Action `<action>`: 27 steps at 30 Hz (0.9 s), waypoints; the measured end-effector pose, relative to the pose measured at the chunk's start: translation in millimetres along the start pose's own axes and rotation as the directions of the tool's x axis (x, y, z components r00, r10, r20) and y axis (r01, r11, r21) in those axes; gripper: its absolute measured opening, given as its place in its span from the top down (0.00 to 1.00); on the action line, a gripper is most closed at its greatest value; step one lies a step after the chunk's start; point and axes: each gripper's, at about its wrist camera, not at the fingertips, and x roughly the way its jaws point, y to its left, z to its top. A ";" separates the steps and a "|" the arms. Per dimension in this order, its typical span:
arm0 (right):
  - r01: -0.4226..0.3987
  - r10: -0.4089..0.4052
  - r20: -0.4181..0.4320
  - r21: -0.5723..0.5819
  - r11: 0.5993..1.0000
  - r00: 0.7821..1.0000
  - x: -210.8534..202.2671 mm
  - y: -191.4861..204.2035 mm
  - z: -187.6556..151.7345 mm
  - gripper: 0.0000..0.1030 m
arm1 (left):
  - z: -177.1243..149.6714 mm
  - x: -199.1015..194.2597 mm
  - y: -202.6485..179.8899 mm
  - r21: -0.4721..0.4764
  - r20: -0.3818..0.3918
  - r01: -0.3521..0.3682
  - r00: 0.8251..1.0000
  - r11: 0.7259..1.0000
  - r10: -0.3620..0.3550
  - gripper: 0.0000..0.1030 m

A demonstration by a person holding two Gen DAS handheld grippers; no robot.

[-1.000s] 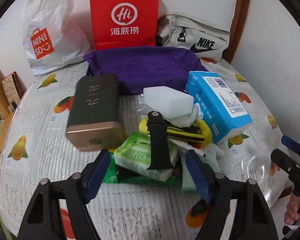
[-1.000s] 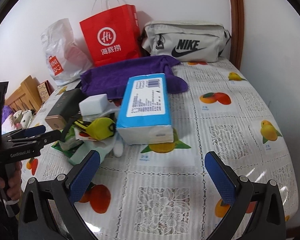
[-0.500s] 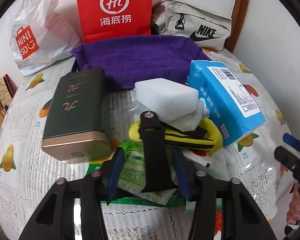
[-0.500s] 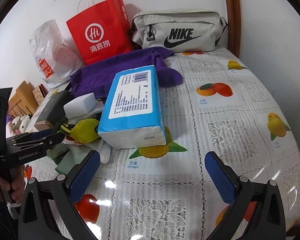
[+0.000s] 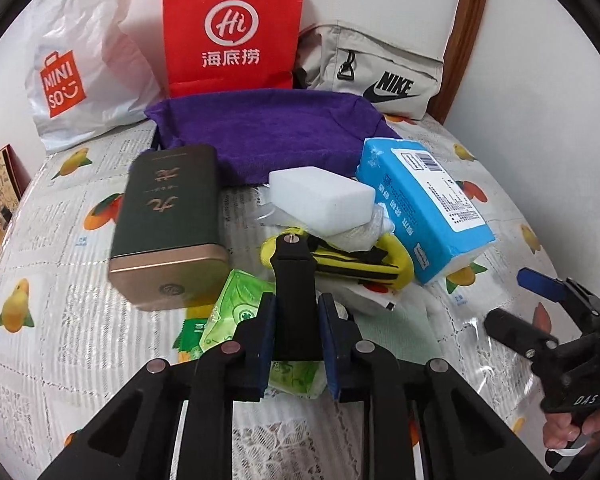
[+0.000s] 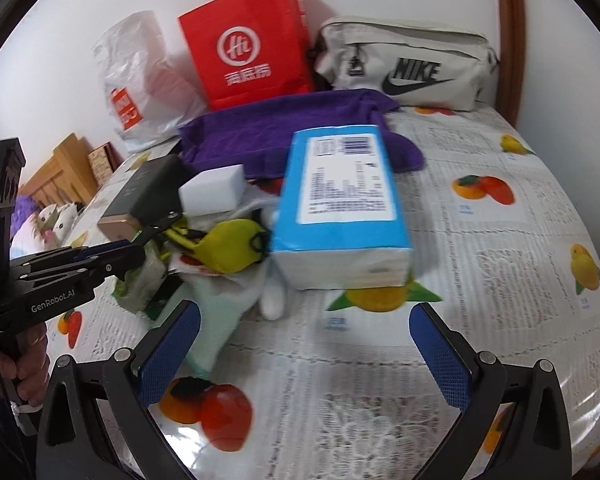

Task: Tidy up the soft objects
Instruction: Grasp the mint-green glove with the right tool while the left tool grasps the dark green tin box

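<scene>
My left gripper (image 5: 296,320) is shut on a black strap-like bar (image 5: 294,280) that lies on top of a green wipes pack (image 5: 236,304) in the pile; it also shows in the right wrist view (image 6: 112,254). Behind the bar lie a yellow-and-black pouch (image 5: 364,264), a white sponge block (image 5: 320,196), a blue tissue pack (image 5: 420,208) and a purple towel (image 5: 268,132). My right gripper (image 6: 304,344) is open and empty, a little in front of the tissue pack (image 6: 340,208) and a pale green cloth (image 6: 216,312).
A dark green tin with a gold end (image 5: 168,224) lies left of the pile. A red paper bag (image 5: 232,28), a white Miniso bag (image 5: 68,60) and a grey Nike bag (image 5: 376,76) stand along the wall. The fruit-print tablecloth (image 6: 500,240) drops off at the right.
My left gripper moved forward and closed its jaws onto the black bar. My right gripper moved closer to the tissue pack and stayed open.
</scene>
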 end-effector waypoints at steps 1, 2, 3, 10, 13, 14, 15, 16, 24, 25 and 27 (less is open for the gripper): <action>-0.005 0.005 -0.002 -0.007 1.000 1.000 0.5 3.8 -0.3 0.00 | -0.9 -2.8 1.7 -0.004 0.006 0.000 1.000 1.000 0.000 0.80; -0.015 0.015 -0.007 -0.014 1.000 1.000 1.1 8.6 -0.9 0.00 | -2.2 -6.8 4.4 -0.012 0.012 0.002 1.000 1.000 -0.002 0.80; -0.025 0.025 -0.011 -0.019 1.000 1.000 2.4 12.1 -1.2 0.00 | -3.2 -10.2 7.1 -0.019 0.019 0.003 1.000 1.000 -0.003 0.80; -0.078 0.076 -0.060 -0.037 0.996 0.995 20.2 34.6 -6.4 0.00 | -11.5 -28.8 29.4 -0.054 0.054 -0.012 0.998 0.998 0.015 0.80; -0.085 0.082 -0.084 -0.032 0.996 0.993 32.5 42.3 -6.2 0.00 | -18.1 -28.6 39.3 -0.070 0.046 -0.018 0.999 0.997 0.021 0.80; -0.082 0.079 -0.089 -0.032 0.996 0.993 36.4 44.3 -6.0 0.00 | -19.5 -27.8 41.8 -0.075 0.043 -0.021 0.999 0.997 0.024 0.80; -0.077 0.073 -0.098 -0.035 0.996 0.992 42.6 47.5 -5.5 0.00 | -21.9 -26.9 45.6 -0.082 0.037 -0.027 0.999 0.996 0.031 0.80; -0.071 0.066 -0.107 -0.038 0.997 0.992 47.3 49.5 -5.1 0.01 | -23.7 -25.9 48.8 -0.088 0.033 -0.032 0.999 0.996 0.035 0.80; -0.063 0.054 -0.122 -0.076 0.995 0.991 60.6 57.3 -6.6 0.56 | -33.7 -18.3 71.4 -0.139 0.008 -0.055 0.998 0.989 0.056 0.80; -0.078 0.068 -0.122 -0.076 0.994 0.990 57.5 57.3 -7.0 0.71 | -34.8 -17.4 72.3 -0.143 0.006 -0.054 0.998 0.988 0.056 0.80; -0.091 0.082 -0.110 -0.079 0.993 0.991 49.0 57.2 -8.5 0.83 | -36.6 -16.0 72.7 -0.146 0.004 -0.051 0.999 0.988 0.053 0.80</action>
